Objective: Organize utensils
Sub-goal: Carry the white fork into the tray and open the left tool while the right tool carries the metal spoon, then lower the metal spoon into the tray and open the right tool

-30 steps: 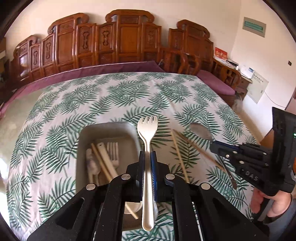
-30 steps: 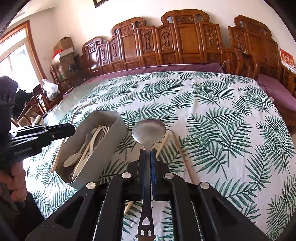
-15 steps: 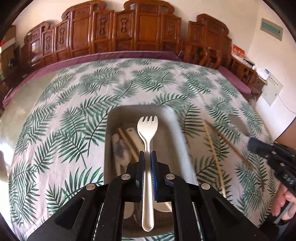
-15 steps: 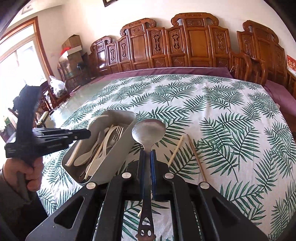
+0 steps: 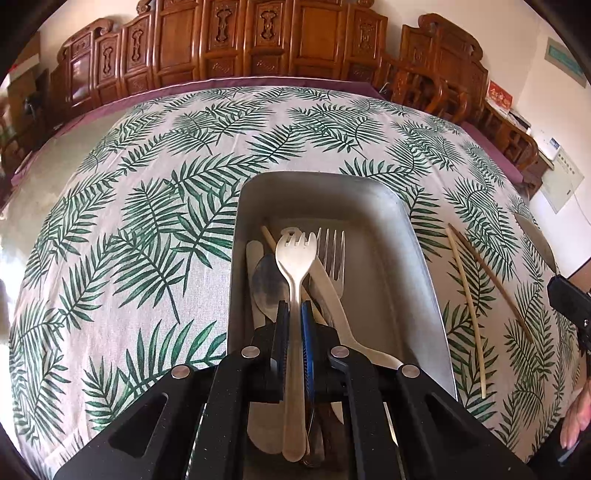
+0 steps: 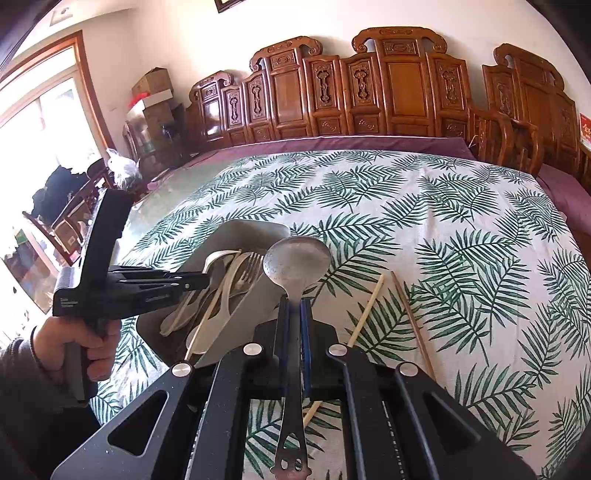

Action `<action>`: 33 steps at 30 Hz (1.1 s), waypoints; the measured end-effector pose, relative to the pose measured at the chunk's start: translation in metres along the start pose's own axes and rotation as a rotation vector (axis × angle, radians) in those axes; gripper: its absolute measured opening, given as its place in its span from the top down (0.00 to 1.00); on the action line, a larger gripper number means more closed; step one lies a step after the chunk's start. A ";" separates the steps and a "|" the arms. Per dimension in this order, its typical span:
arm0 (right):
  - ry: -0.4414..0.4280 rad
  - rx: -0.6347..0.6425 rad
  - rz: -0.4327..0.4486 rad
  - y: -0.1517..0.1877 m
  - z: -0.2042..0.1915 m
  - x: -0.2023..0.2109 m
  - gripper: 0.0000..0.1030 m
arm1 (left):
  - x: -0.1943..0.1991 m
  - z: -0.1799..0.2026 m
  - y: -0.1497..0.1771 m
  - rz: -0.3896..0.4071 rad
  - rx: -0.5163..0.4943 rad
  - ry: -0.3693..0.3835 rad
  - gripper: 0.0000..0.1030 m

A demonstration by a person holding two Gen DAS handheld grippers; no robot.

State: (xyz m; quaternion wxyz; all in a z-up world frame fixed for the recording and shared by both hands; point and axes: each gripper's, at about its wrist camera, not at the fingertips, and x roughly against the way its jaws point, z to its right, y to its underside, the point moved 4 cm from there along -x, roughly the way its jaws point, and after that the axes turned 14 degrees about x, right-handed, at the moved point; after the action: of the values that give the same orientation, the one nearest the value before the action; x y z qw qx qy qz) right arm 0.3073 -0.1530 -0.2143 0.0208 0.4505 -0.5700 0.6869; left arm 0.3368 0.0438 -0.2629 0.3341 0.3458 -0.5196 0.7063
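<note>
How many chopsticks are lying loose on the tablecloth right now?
2. A pale chopstick and a darker chopstick lie side by side right of the tray; another stick sits inside it, others may be hidden.

Carved wooden chairs [image 6: 402, 88] along pale wall [image 6: 173, 33]; bright window [image 6: 40, 122] at left.

Green palm-leaf tablecloth [image 5: 147, 229], grey tray [image 5: 406, 266]

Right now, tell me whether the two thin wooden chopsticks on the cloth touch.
Apart: the right wrist view shows leaf-print cloth between the chopsticks.
</note>
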 end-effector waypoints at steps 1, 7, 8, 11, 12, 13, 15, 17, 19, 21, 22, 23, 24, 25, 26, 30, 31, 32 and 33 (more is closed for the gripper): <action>-0.003 -0.001 0.002 0.000 -0.002 0.000 0.93 | 0.001 0.000 0.000 0.001 0.002 0.001 0.92; -0.025 0.015 0.006 -0.008 -0.017 -0.003 0.93 | 0.018 -0.001 -0.007 0.041 0.004 0.012 0.76; -0.030 0.018 0.007 -0.010 -0.021 -0.003 0.93 | 0.020 -0.002 -0.009 0.048 0.004 0.014 0.74; -0.040 0.034 0.007 -0.018 -0.032 -0.008 0.93 | 0.033 -0.003 -0.016 0.084 -0.005 0.009 0.66; -0.045 0.042 0.008 -0.021 -0.037 -0.010 0.93 | 0.036 -0.004 -0.018 0.096 -0.009 0.003 0.63; -0.050 0.045 0.010 -0.023 -0.041 -0.012 0.93 | 0.040 -0.006 -0.020 0.108 -0.012 -0.001 0.60; -0.059 0.045 0.013 -0.026 -0.047 -0.015 0.93 | 0.043 -0.010 -0.023 0.121 -0.010 -0.008 0.48; -0.069 0.045 0.013 -0.029 -0.053 -0.020 0.93 | 0.046 -0.015 -0.026 0.127 0.001 -0.006 0.44; -0.077 0.045 0.008 -0.031 -0.059 -0.026 0.93 | 0.047 -0.022 -0.030 0.132 0.014 -0.013 0.37; -0.080 0.047 0.007 -0.035 -0.063 -0.031 0.93 | 0.050 -0.029 -0.033 0.143 0.022 -0.022 0.30; -0.083 0.046 0.007 -0.038 -0.065 -0.035 0.93 | 0.051 -0.032 -0.034 0.148 0.025 -0.027 0.28; -0.084 0.046 0.007 -0.039 -0.067 -0.037 0.93 | 0.052 -0.035 -0.036 0.154 0.030 -0.031 0.25; -0.084 0.047 0.007 -0.041 -0.068 -0.040 0.93 | 0.053 -0.038 -0.037 0.159 0.036 -0.034 0.20; -0.083 0.048 0.006 -0.043 -0.069 -0.044 0.93 | 0.053 -0.041 -0.038 0.161 0.041 -0.037 0.17; -0.082 0.048 0.004 -0.045 -0.070 -0.047 0.93 | 0.054 -0.045 -0.040 0.166 0.050 -0.042 0.15; -0.076 0.043 -0.003 -0.053 -0.074 -0.061 0.93 | 0.056 -0.053 -0.044 0.167 0.072 -0.038 0.13; -0.076 0.038 -0.004 -0.055 -0.074 -0.066 0.93 | 0.057 -0.054 -0.044 0.167 0.073 -0.036 0.13; -0.076 0.033 -0.006 -0.057 -0.074 -0.069 0.93 | 0.057 -0.055 -0.044 0.167 0.075 -0.034 0.13; -0.076 0.027 -0.007 -0.059 -0.075 -0.073 0.93 | 0.058 -0.057 -0.045 0.169 0.077 -0.035 0.13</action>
State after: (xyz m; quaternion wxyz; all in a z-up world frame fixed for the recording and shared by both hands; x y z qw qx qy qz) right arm 0.3381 -0.0372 -0.2119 -0.0047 0.4784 -0.5595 0.6768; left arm 0.3349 0.1156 -0.2043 0.2507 0.3258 -0.5249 0.7453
